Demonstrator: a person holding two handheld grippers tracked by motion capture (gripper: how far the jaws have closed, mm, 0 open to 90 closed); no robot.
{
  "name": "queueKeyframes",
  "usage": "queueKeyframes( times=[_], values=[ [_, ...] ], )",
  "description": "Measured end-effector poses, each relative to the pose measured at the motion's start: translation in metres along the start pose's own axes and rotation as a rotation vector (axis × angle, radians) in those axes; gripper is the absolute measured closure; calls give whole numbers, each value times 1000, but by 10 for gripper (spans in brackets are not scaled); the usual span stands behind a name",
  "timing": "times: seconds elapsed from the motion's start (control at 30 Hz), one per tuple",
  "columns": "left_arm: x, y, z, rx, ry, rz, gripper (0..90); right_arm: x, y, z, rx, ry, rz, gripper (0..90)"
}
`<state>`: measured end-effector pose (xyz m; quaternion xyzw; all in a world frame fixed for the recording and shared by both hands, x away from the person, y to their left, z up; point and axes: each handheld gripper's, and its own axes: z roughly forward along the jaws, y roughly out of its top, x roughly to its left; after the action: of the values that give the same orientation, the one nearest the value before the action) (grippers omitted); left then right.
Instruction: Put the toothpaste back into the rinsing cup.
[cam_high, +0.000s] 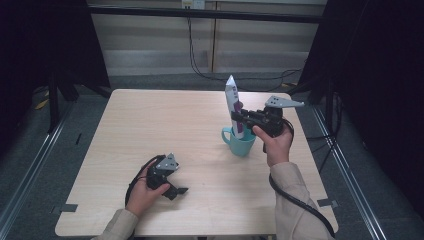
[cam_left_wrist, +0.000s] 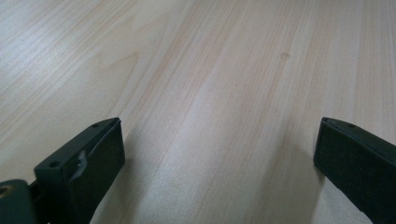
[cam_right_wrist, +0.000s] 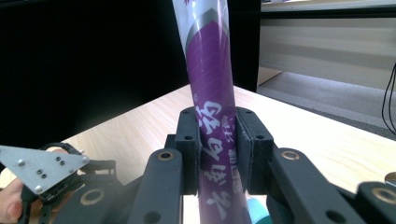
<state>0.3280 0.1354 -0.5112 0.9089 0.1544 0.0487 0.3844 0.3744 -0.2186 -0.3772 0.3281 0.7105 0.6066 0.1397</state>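
A purple and white tube (cam_high: 233, 107) stands upright with its lower end inside a teal mug (cam_high: 239, 142) right of the table's middle. My right gripper (cam_high: 238, 119) is shut on the tube just above the mug's rim. In the right gripper view the tube (cam_right_wrist: 212, 116) rises between the two black pads (cam_right_wrist: 189, 144), which press on both its sides. My left gripper (cam_high: 176, 191) lies low near the table's front left, open, with bare wood between its jaws. In the left gripper view the left gripper (cam_left_wrist: 219, 154) has its jaws wide apart over the tabletop.
The light wooden table (cam_high: 150, 125) has free surface at the left and at the back. Dark curtains flank both sides. Cables hang down the back wall (cam_high: 200, 50) and lie on the floor behind the table. The mug stands close to the right edge.
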Motion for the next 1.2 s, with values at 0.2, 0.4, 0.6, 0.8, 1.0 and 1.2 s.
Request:
queueKeyframes(
  times=[0.2, 0.4, 0.6, 0.8, 1.0, 1.2],
  values=[
    [0, 0, 0, 0, 0, 0, 17, -5, 0, 1, -7, -13, 0, 724],
    [0, 0, 0, 0, 0, 1, 17, -11, -3, 3, -3, -22, 0, 723],
    [0, 0, 0, 0, 0, 0, 17, -16, -7, 3, -9, -35, 6, 723],
    [0, 0, 0, 0, 0, 0, 17, -21, -10, 5, -10, -45, 11, 723],
    [0, 0, 0, 1, -1, 0, 17, -24, -17, 6, -3, -57, 18, 722],
    [0, 0, 0, 4, -1, 1, 17, -29, -26, 6, 2, -70, 27, 721]
  ],
)
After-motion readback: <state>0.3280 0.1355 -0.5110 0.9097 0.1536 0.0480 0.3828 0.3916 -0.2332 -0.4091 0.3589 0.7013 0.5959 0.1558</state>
